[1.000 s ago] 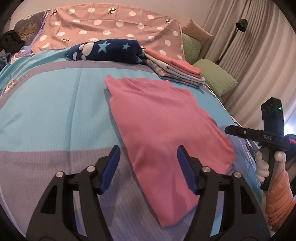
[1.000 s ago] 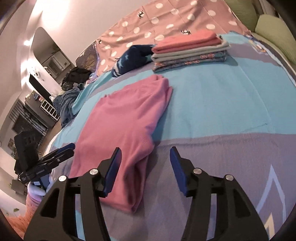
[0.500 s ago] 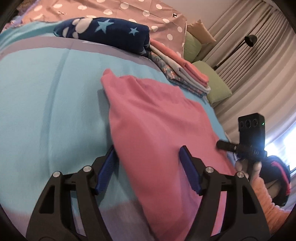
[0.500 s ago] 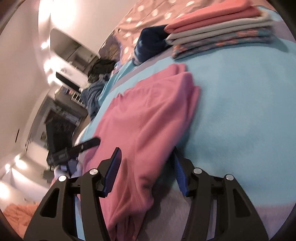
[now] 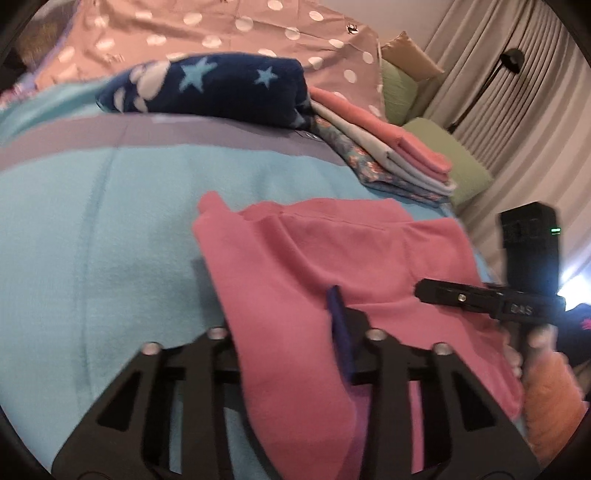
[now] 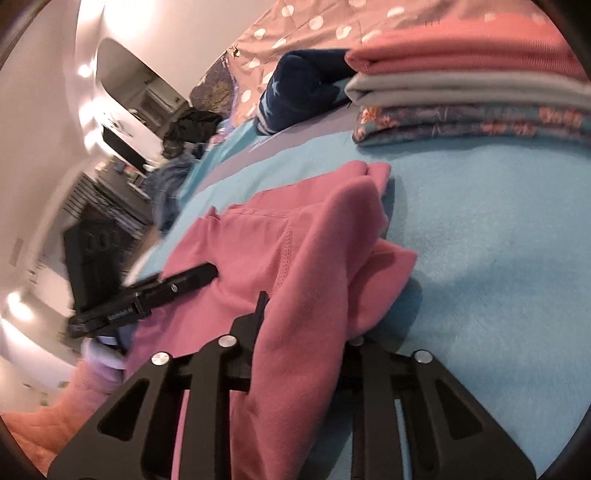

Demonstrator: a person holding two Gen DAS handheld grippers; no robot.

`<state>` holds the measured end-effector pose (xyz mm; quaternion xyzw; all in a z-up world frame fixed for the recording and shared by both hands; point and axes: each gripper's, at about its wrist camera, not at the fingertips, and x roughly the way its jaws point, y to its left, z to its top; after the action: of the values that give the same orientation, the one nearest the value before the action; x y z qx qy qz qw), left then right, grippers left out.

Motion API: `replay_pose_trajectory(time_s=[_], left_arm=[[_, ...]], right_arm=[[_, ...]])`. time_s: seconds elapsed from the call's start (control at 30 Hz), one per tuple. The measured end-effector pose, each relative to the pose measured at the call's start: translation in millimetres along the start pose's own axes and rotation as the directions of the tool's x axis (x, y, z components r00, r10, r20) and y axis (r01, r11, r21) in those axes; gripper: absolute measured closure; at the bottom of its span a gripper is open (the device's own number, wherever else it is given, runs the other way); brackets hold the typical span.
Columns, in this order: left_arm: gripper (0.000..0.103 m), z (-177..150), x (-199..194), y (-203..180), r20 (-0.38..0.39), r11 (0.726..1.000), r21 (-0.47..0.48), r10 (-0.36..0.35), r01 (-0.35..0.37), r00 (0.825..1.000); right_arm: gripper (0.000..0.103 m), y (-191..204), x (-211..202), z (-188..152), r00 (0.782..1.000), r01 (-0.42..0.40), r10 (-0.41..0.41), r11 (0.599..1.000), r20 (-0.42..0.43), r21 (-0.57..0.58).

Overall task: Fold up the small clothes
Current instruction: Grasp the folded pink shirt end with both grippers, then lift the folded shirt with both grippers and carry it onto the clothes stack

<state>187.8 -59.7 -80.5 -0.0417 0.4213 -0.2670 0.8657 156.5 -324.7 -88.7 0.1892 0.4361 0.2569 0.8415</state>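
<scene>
Both grippers closing on pink garment (image 5: 314,266); dresser (image 6: 122,122) right-view only.

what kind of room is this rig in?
Most likely a home bedroom. The work surface is a bed with a turquoise cover, a polka-dot quilt and green pillows at its head, and long curtains beside it. A stack of folded clothes sits on the bed.

Pink garment (image 5: 332,266): soft matt fleece. Bedspread (image 5: 110,229): smooth matt cloth. Tongs (image 5: 295,332): matt black plastic.
</scene>
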Motion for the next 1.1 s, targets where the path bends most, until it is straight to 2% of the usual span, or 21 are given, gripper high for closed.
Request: replay_pose_trajectory(time_s=[0.07, 0.13, 0.27, 0.37, 0.47, 0.6, 0.7, 0.83, 0.93, 1.07, 1.1], left_arm=[[0.084, -3, -13, -17, 0.041, 0.995, 0.064, 0.076, -0.079, 0.996], [0.084, -3, -34, -40, 0.094, 0.982, 0.136, 0.12, -0.132, 0.988], [0.087, 16, -88, -85, 0.21, 0.963, 0.239, 0.072, -0.123, 0.975], [0.089, 53, -124, -116, 0.283, 0.953, 0.283, 0.021, -0.105, 0.959], [0.09, 100, -136, -144, 0.33, 0.944, 0.313, -0.008, -0.101, 0.944], [0.09, 171, -117, -177, 0.361, 0.924, 0.351, 0.016, -0.151, 0.932], [0.09, 220, -91, -189, 0.359, 0.925, 0.338, 0.044, -0.174, 0.932], [0.09, 260, -57, -200, 0.372, 0.91, 0.34, 0.1, -0.236, 0.923], [0.092, 293, -24, -194, 0.38, 0.902, 0.322, 0.156, -0.288, 0.912], [0.094, 328, 20, -170, 0.388, 0.902, 0.256, 0.233, -0.348, 0.891], [0.094, 333, 37, -160, 0.369, 0.901, 0.24, 0.258, -0.36, 0.893]], right_arm=[[0.085, 25, -11, -5, 0.993, 0.117, -0.113, 0.989, 0.045, -0.091], [0.087, 53, -32, -11, 0.979, 0.188, -0.17, 0.967, 0.114, -0.171], [0.087, 85, -96, -6, 0.945, 0.245, -0.181, 0.944, 0.272, -0.22], [0.087, 97, -147, 16, 0.898, 0.289, -0.192, 0.936, 0.396, -0.201], [0.087, 97, -191, 53, 0.848, 0.342, -0.22, 0.922, 0.482, -0.181], [0.087, 78, -218, 110, 0.798, 0.413, -0.28, 0.899, 0.533, -0.146], [0.087, 53, -225, 148, 0.773, 0.441, -0.32, 0.892, 0.547, -0.101], [0.088, 11, -218, 191, 0.753, 0.456, -0.36, 0.889, 0.55, -0.043], [0.088, -25, -199, 220, 0.76, 0.437, -0.379, 0.899, 0.527, 0.017], [0.088, -78, -150, 251, 0.78, 0.437, -0.42, 0.896, 0.464, 0.077], [0.088, -94, -133, 254, 0.781, 0.452, -0.447, 0.887, 0.436, 0.1]])
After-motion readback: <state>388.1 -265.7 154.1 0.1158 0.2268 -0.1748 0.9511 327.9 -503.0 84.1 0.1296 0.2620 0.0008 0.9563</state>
